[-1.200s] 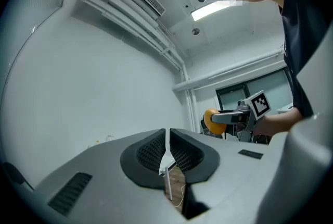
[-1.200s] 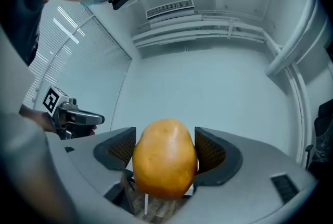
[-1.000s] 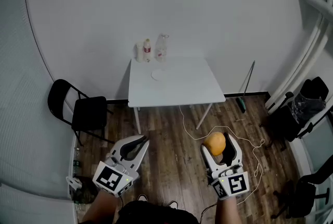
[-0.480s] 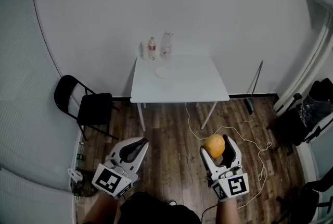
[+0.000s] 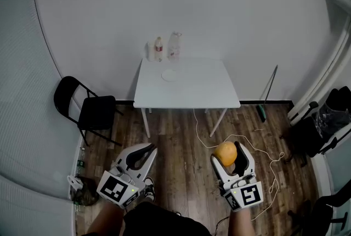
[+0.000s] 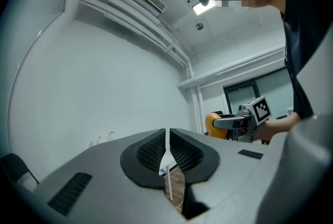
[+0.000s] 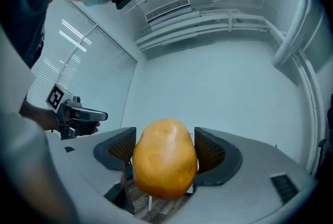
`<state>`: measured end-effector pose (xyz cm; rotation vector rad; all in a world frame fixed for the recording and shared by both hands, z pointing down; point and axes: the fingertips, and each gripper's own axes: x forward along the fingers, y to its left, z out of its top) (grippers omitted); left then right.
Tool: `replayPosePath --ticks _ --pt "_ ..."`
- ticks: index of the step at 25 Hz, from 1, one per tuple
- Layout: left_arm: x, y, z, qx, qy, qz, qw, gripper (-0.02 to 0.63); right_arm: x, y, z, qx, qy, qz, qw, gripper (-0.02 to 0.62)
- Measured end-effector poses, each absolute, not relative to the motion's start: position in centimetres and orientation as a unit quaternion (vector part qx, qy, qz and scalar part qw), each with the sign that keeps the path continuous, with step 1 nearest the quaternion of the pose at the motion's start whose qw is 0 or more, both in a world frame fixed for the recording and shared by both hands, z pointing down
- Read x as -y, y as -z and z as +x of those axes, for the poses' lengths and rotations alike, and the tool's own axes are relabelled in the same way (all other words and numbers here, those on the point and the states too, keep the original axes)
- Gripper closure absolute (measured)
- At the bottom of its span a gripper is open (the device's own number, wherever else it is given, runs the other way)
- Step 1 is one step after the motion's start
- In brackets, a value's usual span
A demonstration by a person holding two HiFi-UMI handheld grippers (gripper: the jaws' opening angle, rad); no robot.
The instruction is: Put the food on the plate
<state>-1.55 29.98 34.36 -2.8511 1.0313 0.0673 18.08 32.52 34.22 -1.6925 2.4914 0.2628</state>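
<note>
An orange-yellow potato-like food (image 5: 226, 152) (image 7: 165, 158) sits clamped between the jaws of my right gripper (image 5: 232, 156), low at the right of the head view, above the wooden floor. My left gripper (image 5: 141, 155) (image 6: 167, 151) is shut with nothing in it, low at the left. A small white plate (image 5: 169, 75) lies near the back of the white table (image 5: 203, 92), far ahead of both grippers. In the left gripper view the right gripper (image 6: 234, 123) with the food shows at the right.
Bottles (image 5: 166, 48) stand at the table's back edge by the wall. A black folding chair (image 5: 88, 111) is left of the table. A white cable (image 5: 241, 139) trails on the floor under and right of the table. Black chairs and a bag (image 5: 321, 125) crowd the right side.
The view has shifted slightly; the table and chair sit a little differently in frame. Both grippers keep their places, the right one still holding the food.
</note>
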Motion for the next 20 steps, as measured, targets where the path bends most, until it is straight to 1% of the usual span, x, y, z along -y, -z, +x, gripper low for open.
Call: replayPosePath --ticks 4,10,20 --pt "-26.7 -33.9 -1.5 -0.336 -0.027 -0.939 0.062 0.563 -29.4 -33.5 19.5 -0.813 -0.089 -0.572 0.068 0.232" --pt "-19.3 -34.2 -1.4 -0.319 -0.020 -0.945 0.064 0.563 -22.8 -33.1 19.3 -0.802 -0.090 -0.585 0.075 0.232" --pt "-5.4 -34.4 -2.7 -0.297 -0.014 -0.953 0.049 0.563 -10.5 -33.2 17.4 -0.789 -0.085 -0.606 0.049 0.232"
